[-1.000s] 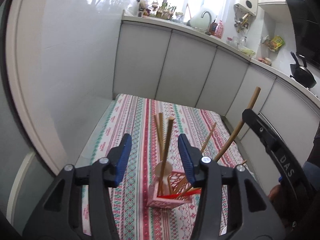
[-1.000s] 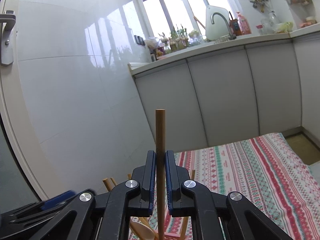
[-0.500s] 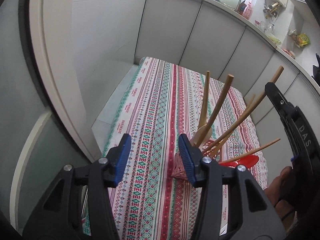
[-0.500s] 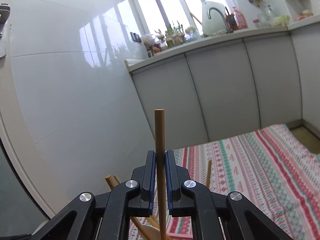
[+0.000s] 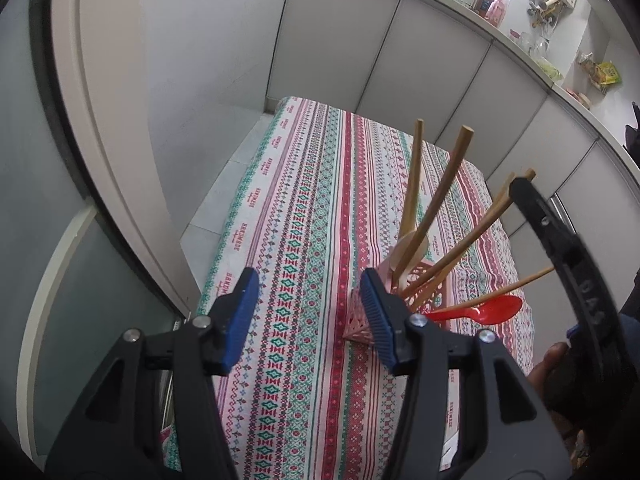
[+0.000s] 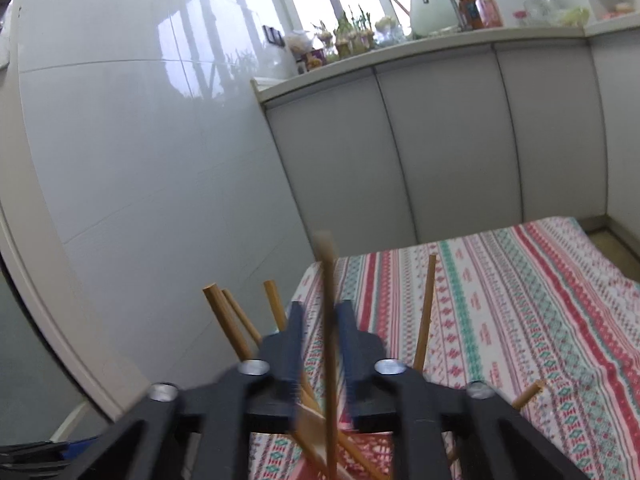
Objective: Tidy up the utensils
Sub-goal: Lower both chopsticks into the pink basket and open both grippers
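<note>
My right tong's black arm (image 5: 576, 280) carries raised letters "DAS", seen from my left camera, running down the curved side; any more of the word is out of view. The striped tablecloth (image 5: 304, 208) has a small red word repeated along its pale bands, something like "HANDMADE", too small and warped for me to confirm. Bottles and packets on the counter (image 6: 440, 36) have labels, none legible from either camera
</note>
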`<move>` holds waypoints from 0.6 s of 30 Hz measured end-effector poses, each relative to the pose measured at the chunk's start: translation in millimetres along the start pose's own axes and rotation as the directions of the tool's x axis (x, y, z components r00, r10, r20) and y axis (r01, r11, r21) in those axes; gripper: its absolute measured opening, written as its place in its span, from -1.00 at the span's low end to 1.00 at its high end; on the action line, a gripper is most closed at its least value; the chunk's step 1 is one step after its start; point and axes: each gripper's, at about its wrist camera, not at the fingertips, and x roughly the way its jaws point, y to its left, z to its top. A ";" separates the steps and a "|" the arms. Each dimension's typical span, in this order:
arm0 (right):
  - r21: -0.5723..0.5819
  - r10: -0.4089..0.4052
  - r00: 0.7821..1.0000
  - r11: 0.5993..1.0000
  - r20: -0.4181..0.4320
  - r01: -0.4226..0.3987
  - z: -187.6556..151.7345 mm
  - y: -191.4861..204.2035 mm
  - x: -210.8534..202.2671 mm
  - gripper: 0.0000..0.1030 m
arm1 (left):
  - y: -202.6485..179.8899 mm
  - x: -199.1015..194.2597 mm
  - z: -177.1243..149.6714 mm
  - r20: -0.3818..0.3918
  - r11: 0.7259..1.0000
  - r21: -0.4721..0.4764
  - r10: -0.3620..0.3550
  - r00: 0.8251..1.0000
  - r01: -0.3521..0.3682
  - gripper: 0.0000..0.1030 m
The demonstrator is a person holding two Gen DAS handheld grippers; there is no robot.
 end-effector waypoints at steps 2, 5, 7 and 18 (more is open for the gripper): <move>0.004 0.011 1.000 1.000 0.006 -0.011 4.1 -2.0 -8.4 -0.33 | -1.1 0.4 -2.2 -0.019 1.000 0.002 -0.016 1.000 0.016 0.13; -0.009 0.017 1.000 1.000 -0.003 -0.017 14.0 -4.0 -23.5 -0.33 | -4.2 1.7 -5.7 -0.049 1.000 0.018 -0.023 0.999 0.024 0.15; -0.020 0.021 1.000 1.000 -0.022 -0.021 21.1 -6.3 -35.6 -0.29 | -6.5 1.3 -8.4 -0.062 0.999 0.034 -0.022 0.998 0.024 0.20; -0.067 -0.060 0.984 0.997 -0.167 0.049 30.8 -39.6 -103.0 0.08 | -23.9 1.3 -36.3 -0.153 0.987 0.160 0.000 0.988 0.025 0.52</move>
